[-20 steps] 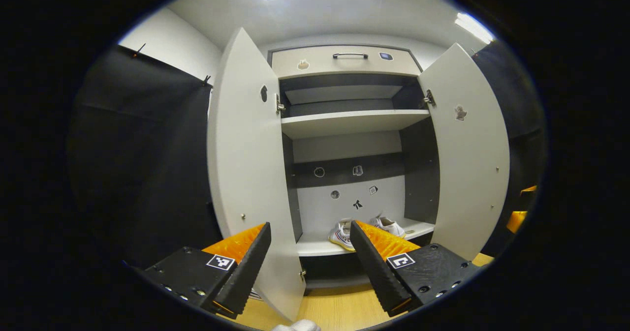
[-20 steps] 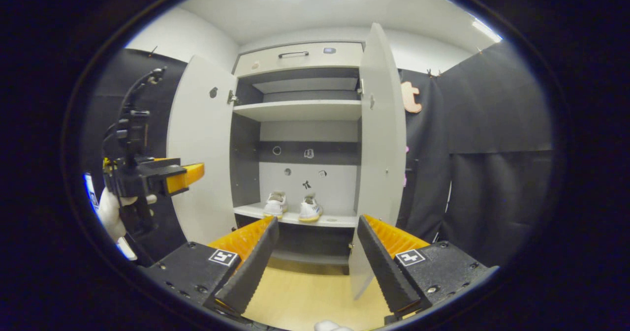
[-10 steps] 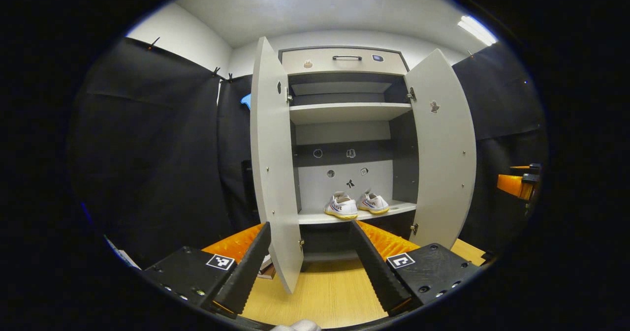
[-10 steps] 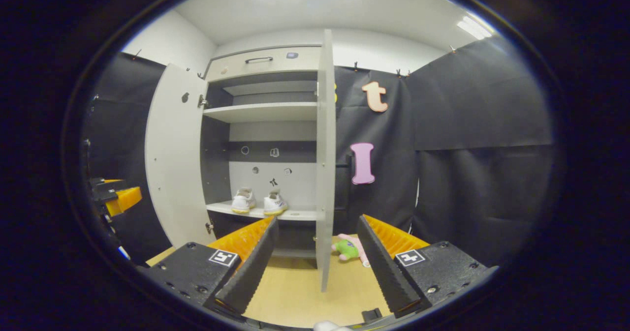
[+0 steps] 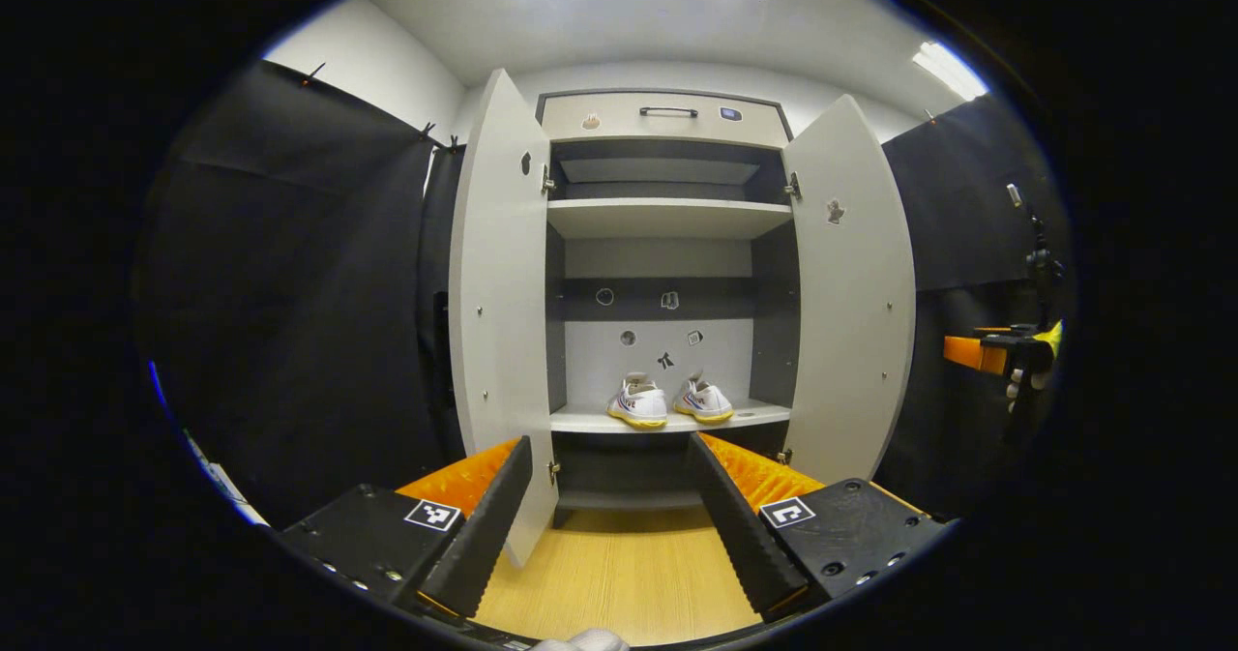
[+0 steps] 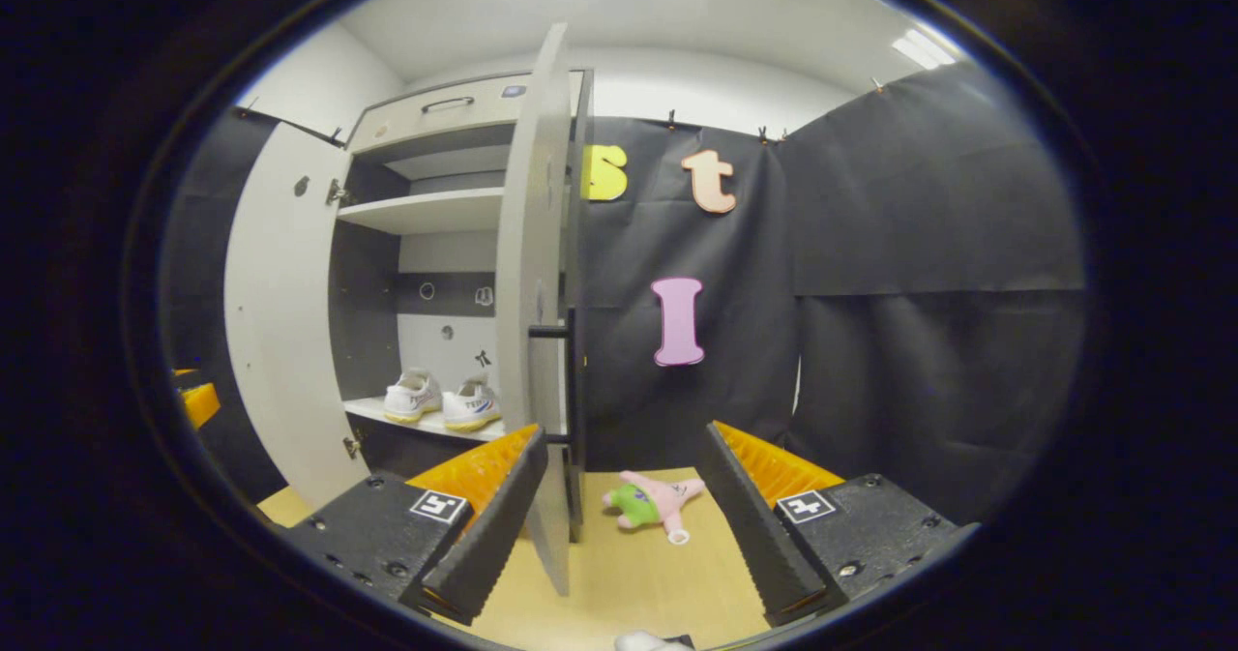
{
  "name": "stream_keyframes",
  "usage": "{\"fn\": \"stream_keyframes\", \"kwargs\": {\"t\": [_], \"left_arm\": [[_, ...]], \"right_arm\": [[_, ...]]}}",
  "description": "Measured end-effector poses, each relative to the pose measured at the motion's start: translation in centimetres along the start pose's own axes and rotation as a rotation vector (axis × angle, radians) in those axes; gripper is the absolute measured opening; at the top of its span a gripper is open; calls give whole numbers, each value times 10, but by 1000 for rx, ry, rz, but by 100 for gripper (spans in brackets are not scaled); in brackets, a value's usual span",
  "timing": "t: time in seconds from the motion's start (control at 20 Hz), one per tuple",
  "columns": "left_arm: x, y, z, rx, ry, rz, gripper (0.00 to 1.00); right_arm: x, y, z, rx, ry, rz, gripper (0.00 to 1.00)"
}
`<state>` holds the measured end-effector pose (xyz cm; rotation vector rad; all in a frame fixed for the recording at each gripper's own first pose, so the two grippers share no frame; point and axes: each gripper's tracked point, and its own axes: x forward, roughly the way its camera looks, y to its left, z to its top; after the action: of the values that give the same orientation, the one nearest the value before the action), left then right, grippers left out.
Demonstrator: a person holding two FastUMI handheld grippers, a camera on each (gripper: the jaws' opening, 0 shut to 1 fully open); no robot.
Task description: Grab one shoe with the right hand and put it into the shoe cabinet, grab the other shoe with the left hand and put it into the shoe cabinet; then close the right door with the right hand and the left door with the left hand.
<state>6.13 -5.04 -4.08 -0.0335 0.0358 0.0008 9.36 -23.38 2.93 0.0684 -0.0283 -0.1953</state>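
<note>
Shoes (image 5: 667, 401): both side by side on lower shelf (image 5: 580, 422) of shoe cabinet (image 5: 667, 119), near front edge, so shoe steps look done. Both doors wide. Left gripper (image 5: 609, 506) and right gripper (image 6: 619, 506): jaws wide apart, empty. Right gripper faces edge of right door (image 6: 532, 274), likely to push it shut.

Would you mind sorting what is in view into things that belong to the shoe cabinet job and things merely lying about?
Job:
- two shoes on the low shelf
- shoe cabinet
- left door, open
- right door, open
- left gripper, right gripper, both open

Lying about:
- plush toy on the floor
</note>
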Motion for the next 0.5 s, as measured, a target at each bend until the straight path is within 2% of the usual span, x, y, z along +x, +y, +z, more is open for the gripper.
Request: {"fn": "stream_keyframes", "kwargs": {"t": [0.25, 0.5], "left_arm": [[4, -15, -4, 6, -2, 35, 96], [7, -25, -2, 25, -11, 69, 96]], "right_arm": [[56, -12, 3, 27, 17, 35, 100], [71, 8, 13, 31, -15, 180, 97]]}}
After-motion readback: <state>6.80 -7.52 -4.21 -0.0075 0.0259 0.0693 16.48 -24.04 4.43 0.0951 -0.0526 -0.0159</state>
